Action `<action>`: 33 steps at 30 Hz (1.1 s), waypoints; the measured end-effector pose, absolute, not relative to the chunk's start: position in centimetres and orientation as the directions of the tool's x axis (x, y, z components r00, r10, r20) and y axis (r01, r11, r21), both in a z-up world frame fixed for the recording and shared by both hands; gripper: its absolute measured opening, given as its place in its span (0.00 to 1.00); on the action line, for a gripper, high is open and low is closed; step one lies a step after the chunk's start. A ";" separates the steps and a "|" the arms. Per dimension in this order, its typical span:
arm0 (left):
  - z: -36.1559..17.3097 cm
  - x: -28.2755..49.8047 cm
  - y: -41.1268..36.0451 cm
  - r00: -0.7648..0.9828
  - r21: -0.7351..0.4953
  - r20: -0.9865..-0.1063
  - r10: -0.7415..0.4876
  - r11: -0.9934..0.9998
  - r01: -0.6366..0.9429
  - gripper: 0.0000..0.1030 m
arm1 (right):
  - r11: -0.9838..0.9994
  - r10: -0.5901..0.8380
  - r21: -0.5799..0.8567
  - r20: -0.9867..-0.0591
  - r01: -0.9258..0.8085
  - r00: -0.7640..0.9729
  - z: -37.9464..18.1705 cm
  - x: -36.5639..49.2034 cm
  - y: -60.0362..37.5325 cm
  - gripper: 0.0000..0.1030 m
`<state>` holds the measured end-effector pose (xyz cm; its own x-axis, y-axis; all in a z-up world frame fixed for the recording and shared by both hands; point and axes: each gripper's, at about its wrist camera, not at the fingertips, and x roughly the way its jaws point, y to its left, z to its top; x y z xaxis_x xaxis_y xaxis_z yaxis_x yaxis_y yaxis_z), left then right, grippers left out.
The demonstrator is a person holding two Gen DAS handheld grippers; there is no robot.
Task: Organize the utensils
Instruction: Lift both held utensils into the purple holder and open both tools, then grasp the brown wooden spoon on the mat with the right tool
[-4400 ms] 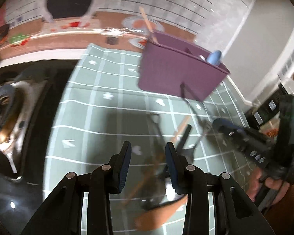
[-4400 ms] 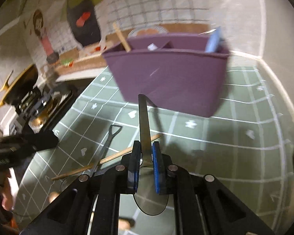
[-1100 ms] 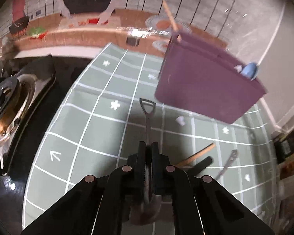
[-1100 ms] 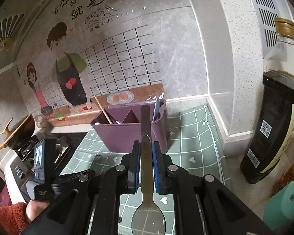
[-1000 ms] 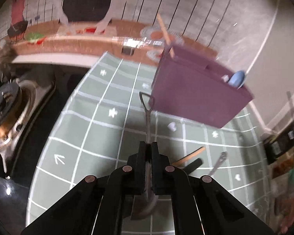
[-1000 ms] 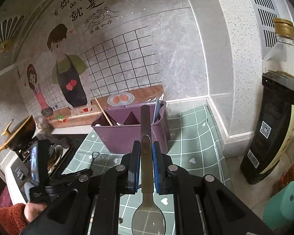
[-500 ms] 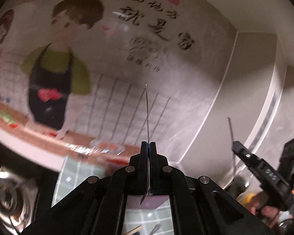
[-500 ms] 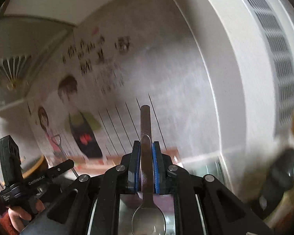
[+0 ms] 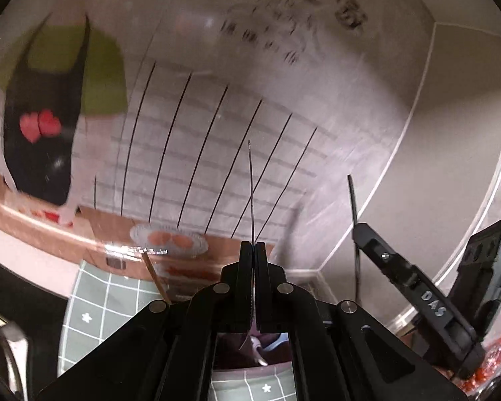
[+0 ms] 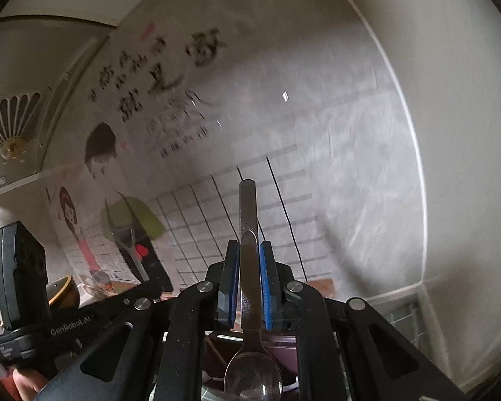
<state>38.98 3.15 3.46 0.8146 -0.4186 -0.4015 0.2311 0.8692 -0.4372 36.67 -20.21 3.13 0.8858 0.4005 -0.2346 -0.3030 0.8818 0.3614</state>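
My left gripper [image 9: 253, 247] is shut on a thin metal utensil [image 9: 251, 193], seen edge-on, its handle pointing up at the wall. Its lower end hangs over the purple utensil holder [image 9: 250, 361] just below the fingers. My right gripper [image 10: 248, 250] is shut on a metal spoon [image 10: 248, 220], handle up, bowl [image 10: 253, 379] down over the purple holder [image 10: 285, 351]. The right gripper shows at right in the left wrist view [image 9: 397, 274]; the left gripper with its utensil shows at left in the right wrist view [image 10: 130, 250].
A tiled wall with a cartoon sticker [image 9: 50, 107] fills both views. A wooden chopstick [image 9: 155, 279] sticks up at the holder's left. The green grid mat [image 9: 97, 304] lies below. A stove [image 9: 3, 351] is at far left.
Both grippers have tilted up from the counter toward the wall, each holding its utensil upright. They now sit closer over the purple holder, which shows only under the fingers.
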 end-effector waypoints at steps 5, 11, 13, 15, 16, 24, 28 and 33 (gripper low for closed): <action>0.9 40.1 2.8 0.799 -0.444 -0.417 -0.433 0.864 0.237 0.01 | 0.890 0.379 0.361 -0.245 -0.279 0.892 -0.4 38.4 -19.7 0.11; -1.0 40.4 2.8 0.754 -0.455 -0.471 -0.458 0.858 0.237 0.04 | 0.909 0.355 0.325 -0.283 -0.259 0.891 -3.1 37.8 -19.3 0.12; -0.9 40.1 3.0 0.751 -0.453 -0.481 -0.453 0.861 0.230 0.09 | 0.909 0.356 0.328 -0.297 -0.256 0.886 -3.3 37.2 -19.6 0.13; -0.5 39.8 3.2 0.741 -0.450 -0.500 -0.448 0.865 0.220 0.17 | 0.909 0.358 0.330 -0.305 -0.255 0.882 -3.0 36.4 -20.3 0.14; -0.3 39.4 3.3 0.741 -0.440 -0.508 -0.438 0.872 0.214 0.22 | 0.911 0.356 0.327 -0.310 -0.252 0.882 -2.8 36.1 -20.5 0.14; 1.2 34.0 3.8 0.747 -0.275 -0.591 -0.304 0.947 0.168 0.40 | 0.911 0.382 0.301 -0.357 -0.283 0.852 -0.7 31.8 -21.9 0.15; 0.1 30.7 4.7 0.730 -0.229 -0.636 -0.250 0.965 0.131 0.40 | 0.898 0.435 0.271 -0.418 -0.347 0.797 -1.3 29.5 -21.2 0.15; -2.3 27.1 6.4 0.686 -0.228 -0.691 -0.226 0.969 0.090 0.40 | 0.836 0.539 0.241 -0.534 -0.493 0.652 -3.8 26.4 -18.7 0.15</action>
